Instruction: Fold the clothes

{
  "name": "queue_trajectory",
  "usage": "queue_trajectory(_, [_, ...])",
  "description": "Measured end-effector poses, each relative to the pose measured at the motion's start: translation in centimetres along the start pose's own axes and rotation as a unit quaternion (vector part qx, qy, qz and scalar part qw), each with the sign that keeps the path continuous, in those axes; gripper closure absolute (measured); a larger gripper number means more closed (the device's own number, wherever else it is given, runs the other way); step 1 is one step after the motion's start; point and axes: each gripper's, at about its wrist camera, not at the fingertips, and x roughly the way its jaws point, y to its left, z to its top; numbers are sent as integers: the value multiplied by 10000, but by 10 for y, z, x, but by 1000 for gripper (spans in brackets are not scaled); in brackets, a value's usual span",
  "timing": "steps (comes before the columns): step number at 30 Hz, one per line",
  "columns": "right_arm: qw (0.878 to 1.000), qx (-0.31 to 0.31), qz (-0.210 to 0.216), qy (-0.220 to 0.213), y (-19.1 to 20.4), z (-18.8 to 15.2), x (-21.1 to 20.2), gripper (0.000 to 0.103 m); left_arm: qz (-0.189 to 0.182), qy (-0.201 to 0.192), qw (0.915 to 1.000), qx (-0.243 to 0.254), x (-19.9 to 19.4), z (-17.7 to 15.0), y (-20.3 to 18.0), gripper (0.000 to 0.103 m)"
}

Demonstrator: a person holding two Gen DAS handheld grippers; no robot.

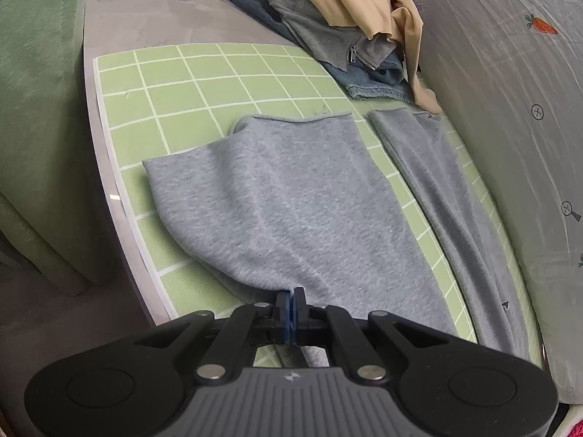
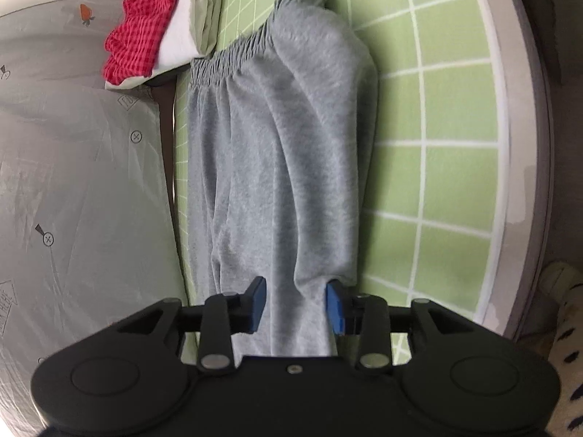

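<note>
- Left wrist view: grey sweatpants (image 1: 277, 200) are spread on a green grid mat (image 1: 175, 83), both legs running toward twelve o'clock. The left gripper (image 1: 290, 304), at six o'clock, is clamped together on a pinch of the grey fabric. A heap of unfolded clothes (image 1: 328, 11) is seen at one o'clock.
- Right wrist view: the sweatpants (image 2: 277, 153) stretch toward the gathered waistband (image 2: 233, 56) at eleven o'clock. The right gripper (image 2: 296, 304) is seen with its pads (image 2: 335, 307) parted, fabric bunched between them but not squeezed.
- Handling, as judged: the fleece appears soft, limp and light, not fragile; it would sag and drape when lifted, so edges and corners are best pinched.
</note>
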Motion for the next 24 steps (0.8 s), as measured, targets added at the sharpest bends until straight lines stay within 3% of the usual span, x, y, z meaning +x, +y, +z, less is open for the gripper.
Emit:
queue_trajectory(11, [9929, -485, -565, -922, 15, 26, -2, 60, 79, -264, 9996, -1, -10, 16, -7, 102])
queue_trajectory(16, [9752, -1211, -1194, -1419, 41, 34, -4, 40, 151, -224, 9996, 16, -7, 19, -10, 102])
queue_trajectory(20, [9598, -1610, -1598, -1653, 57, 49, 4, 38, 184, -134, 9997, -14, -2, 17, -7, 102])
queue_trajectory(24, [9575, -1699, -1641, -1657, 50, 50, -1, 36, 207, -14, 9998, -47, 2, 17, -5, 101])
